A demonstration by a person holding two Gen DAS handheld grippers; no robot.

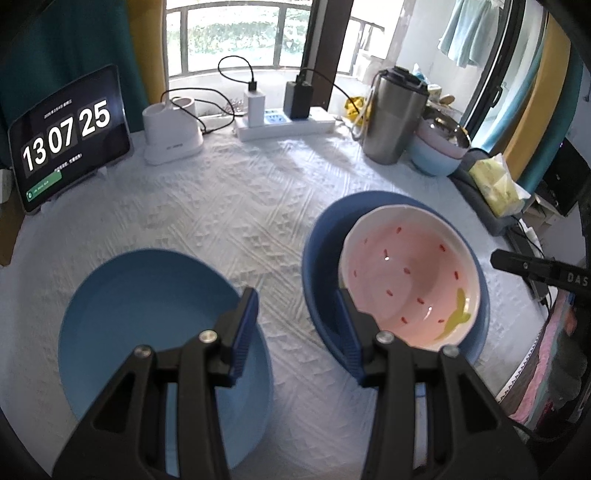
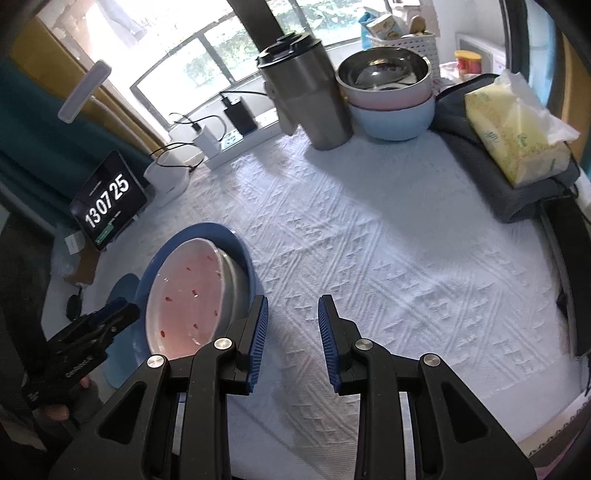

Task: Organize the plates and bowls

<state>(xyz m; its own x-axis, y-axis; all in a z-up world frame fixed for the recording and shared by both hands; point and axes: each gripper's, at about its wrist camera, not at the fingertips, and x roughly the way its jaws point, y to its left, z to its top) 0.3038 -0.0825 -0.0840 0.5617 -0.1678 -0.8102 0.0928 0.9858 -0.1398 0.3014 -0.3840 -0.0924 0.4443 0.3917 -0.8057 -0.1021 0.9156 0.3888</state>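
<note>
- Pink bowl (image 1: pixel 406 280) nested in dark blue bowl (image 1: pixel 325 258); light blue plate (image 1: pixel 140 314) beside, on surface (image 1: pixel 240 206).
- Left gripper (image 1: pixel 299 306) apart, empty.
- Right gripper (image 2: pixel 293 317) apart, empty.

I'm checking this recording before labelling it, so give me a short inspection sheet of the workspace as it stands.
Surface: white embossed tablecloth over the table.
Job's things: pink ceramic bowl with red specks sits inside a dark blue plastic basin; a light blue plastic plate lies apart, beside it.
Clutter: steel tumbler with black lid, stack of metal, pink and blue bowls, yellow tissue pack on a grey folded cloth, tablet showing a clock.
Grippers: left gripper open, empty, above the gap between plate and basin; right gripper open, empty, over bare cloth.
Cables: black charger leads at the white power strip.
Surroundings: window, hanging clothes.
</note>
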